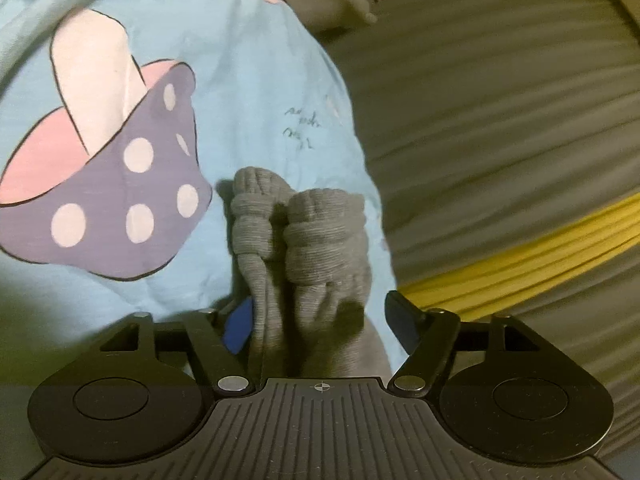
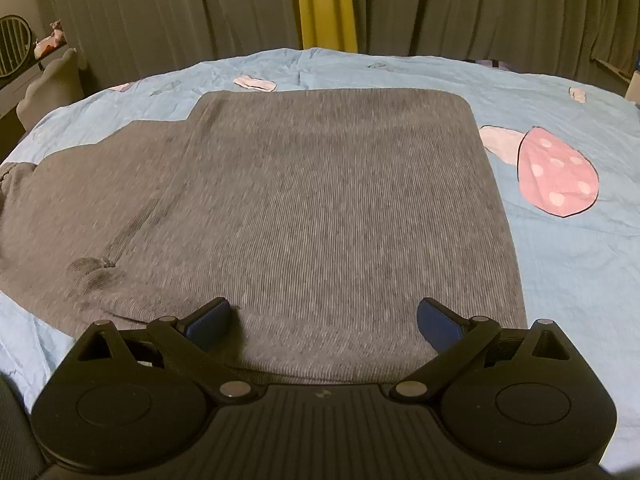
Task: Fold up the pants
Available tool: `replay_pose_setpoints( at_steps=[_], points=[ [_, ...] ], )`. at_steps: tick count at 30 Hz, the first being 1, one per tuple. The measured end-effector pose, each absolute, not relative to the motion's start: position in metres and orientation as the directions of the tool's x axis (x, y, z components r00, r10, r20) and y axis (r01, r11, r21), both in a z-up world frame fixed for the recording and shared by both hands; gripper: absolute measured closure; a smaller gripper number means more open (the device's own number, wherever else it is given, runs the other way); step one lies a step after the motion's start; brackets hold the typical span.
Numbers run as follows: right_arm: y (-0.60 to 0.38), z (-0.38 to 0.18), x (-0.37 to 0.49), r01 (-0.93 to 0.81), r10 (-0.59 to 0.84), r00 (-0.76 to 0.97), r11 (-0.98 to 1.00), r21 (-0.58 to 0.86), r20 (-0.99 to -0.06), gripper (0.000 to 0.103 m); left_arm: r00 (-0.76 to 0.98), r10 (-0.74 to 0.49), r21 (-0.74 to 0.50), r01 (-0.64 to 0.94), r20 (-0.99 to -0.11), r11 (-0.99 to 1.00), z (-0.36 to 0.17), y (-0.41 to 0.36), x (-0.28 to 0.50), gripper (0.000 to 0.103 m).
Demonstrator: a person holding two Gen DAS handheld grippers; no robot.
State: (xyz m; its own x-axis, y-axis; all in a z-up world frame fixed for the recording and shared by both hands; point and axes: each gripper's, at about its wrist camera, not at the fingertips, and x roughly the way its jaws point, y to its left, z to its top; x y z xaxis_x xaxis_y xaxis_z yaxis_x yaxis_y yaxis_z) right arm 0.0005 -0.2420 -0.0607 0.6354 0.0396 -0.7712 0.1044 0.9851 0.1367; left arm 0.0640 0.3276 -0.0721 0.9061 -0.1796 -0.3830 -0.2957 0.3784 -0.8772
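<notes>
grey ribbed knit pants' bunched cuffs sit between our left gripper's spread jaws at 12 o'clock, seemingly released onto the pale blue mushroom-print bedsheet. our right gripper hangs open over the folded pants, likely to smooth them.

The grey pants lie flat over the middle of the bed, and the air above them is free. To the right of the pants the blue sheet is bare, so a hand-held gripper can pass there. Behind the bed the curtains close the far side. In the left wrist view the bunched cuffs fill the space between the fingers of the left hand-held gripper.
</notes>
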Motion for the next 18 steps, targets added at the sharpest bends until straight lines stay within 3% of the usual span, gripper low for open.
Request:
replay_pose_setpoints(
  at_steps=[4,6,9,12,18],
  points=[
    [-0.241,-0.061,0.001,0.109,0.034,0.641,0.985,0.134,-0.767,0.004,0.879,-0.181,-0.834,-0.326,-0.441,0.446,-0.073,0.323,0.077,0.028],
    [-0.241,-0.061,0.001,0.110,0.033,0.641,0.985,0.134,-0.767,0.004,0.872,-0.178,-0.811,-0.325,-0.456,0.486,-0.069,0.318,0.085,0.035],
    [-0.241,-0.061,0.001,0.110,0.033,0.642,0.985,0.134,-0.766,0.004,0.848,-0.178,-0.784,-0.355,-0.499,0.510,-0.072,0.315,0.097,0.056],
    [-0.241,-0.061,0.001,0.112,0.032,0.644,0.984,0.136,-0.764,0.004,0.863,-0.169,-0.793,-0.338,-0.476,0.506,-0.070,0.316,0.094,0.075],
    [-0.240,-0.061,0.002,0.118,0.029,0.647,0.983,0.138,-0.762,0.004,0.864,-0.117,-0.755,-0.352,-0.489,0.553,-0.060,0.307,0.095,0.079]
  ],
)
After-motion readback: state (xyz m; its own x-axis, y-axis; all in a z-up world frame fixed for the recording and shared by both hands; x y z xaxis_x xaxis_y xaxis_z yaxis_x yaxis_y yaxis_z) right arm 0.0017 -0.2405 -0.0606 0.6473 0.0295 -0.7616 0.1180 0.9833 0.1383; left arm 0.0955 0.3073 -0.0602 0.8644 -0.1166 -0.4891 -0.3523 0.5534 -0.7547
